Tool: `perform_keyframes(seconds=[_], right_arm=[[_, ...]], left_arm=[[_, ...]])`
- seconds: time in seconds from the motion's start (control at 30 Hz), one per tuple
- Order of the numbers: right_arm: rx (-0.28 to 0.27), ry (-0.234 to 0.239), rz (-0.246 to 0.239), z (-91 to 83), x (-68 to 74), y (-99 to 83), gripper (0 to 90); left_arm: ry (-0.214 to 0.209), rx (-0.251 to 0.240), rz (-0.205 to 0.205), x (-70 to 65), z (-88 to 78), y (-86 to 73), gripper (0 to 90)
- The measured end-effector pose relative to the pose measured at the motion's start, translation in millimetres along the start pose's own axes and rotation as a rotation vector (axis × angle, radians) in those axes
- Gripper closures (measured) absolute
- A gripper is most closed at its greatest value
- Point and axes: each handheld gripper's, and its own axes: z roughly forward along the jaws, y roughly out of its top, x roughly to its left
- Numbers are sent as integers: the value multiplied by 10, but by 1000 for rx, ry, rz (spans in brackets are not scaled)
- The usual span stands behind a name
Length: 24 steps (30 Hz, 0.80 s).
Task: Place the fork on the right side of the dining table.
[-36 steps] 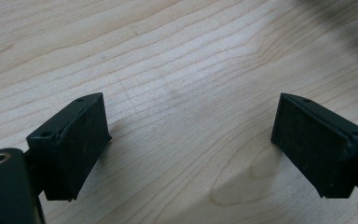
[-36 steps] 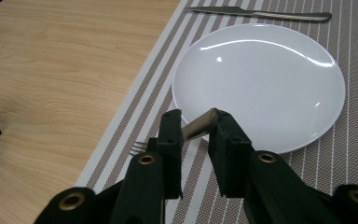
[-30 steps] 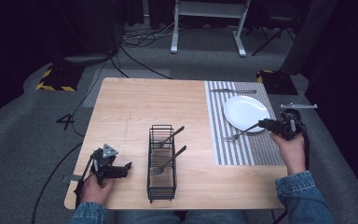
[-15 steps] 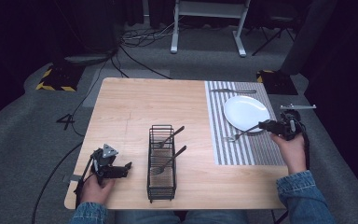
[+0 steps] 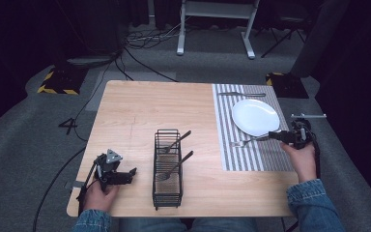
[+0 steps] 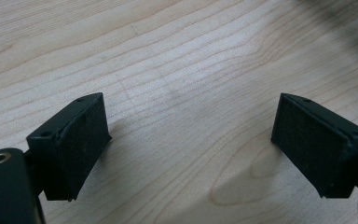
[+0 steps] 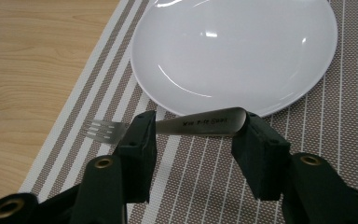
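The right gripper [image 7: 193, 135] has its jaws apart, and they have just been opening; the fork [image 7: 177, 126] lies crosswise between the pads with its handle end right against the right-hand pad and its tines sticking out past the left one. Whether either pad still presses the metal cannot be told. The fork rests on the striped placemat [image 7: 200, 186], just on the near side of the white plate [image 7: 233, 51].

To finish this placing well, the jaws should probably widen until both pads stand free of the handle, then lift straight up so the fork is not dragged or tipped against the plate rim.

The left gripper [image 6: 191, 140] sits with jaws wide apart over the bare wooden table [image 6: 177, 56], nothing between them.

Farther out, the high view shows one wire cutlery caddy [image 5: 167, 169] holding two utensils, one plate, one placemat, and one knife [image 5: 241, 94] beyond the plate.
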Motion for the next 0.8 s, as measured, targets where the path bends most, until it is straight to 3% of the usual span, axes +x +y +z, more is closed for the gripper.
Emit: perform_keyframes(seconds=[0.53,0.63,0.7,0.8], right_arm=[[41,-12,74,93,-216,-97,466],[49,-32,90,89,-242,-104,462],[43,-46,89,76,-262,-108,452],[15,-26,98,47,-286,-119,435]], left_arm=[[0,0,0,0,0,0,110],[0,0,0,0,0,0,110],[0,0,0,0,0,0,110],[0,0,0,0,0,0,110]])
